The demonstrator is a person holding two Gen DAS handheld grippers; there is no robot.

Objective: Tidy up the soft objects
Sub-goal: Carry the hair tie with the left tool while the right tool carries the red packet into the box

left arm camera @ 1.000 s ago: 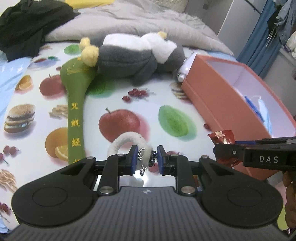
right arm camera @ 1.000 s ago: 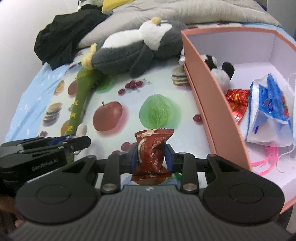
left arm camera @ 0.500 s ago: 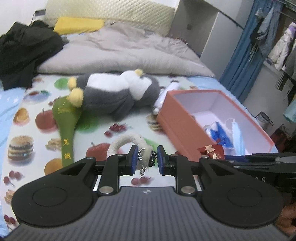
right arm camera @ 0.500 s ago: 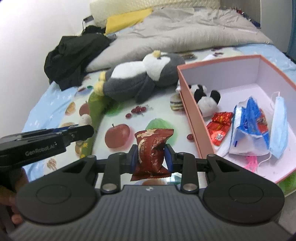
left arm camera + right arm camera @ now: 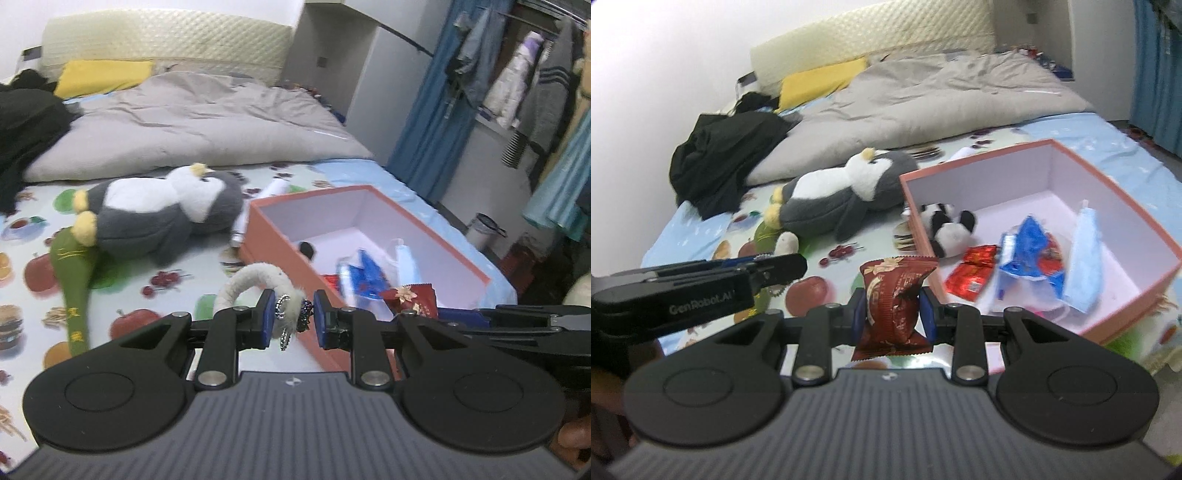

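1. The left gripper (image 5: 291, 319) pinches a fluffy white keychain (image 5: 258, 282) by its thin end, where the metal chain hangs; most of the loop arcs free to the left of the jaws. My guess is that it could slide out through so slight a hold, or swing and catch the box (image 5: 275, 236) wall on the way over.
2. The right gripper (image 5: 892, 317) is clenched on a dark red snack packet (image 5: 894, 302), squeezed at its middle. A crinkly, air-filled wrapper may slip or crush under the pads.
3. Both grippers hang side by side over the near edge of the bed (image 5: 701, 236), close to the box's near wall. Aiming for one opening together, they risk knocking each other.
4. A drop made too early would likely land on the wall or outside it.
5. The box sits at the bed's right edge, open-topped. Inside: a small panda (image 5: 947, 229) in the near-left corner, a red wrapper (image 5: 971, 277), a blue-and-white bag (image 5: 1030, 254) and a blue face mask (image 5: 1084, 258) along the right wall. The far half is bare.
6. The penguin (image 5: 842, 199) and green plush (image 5: 72, 280) lie on the bed, left of the box.
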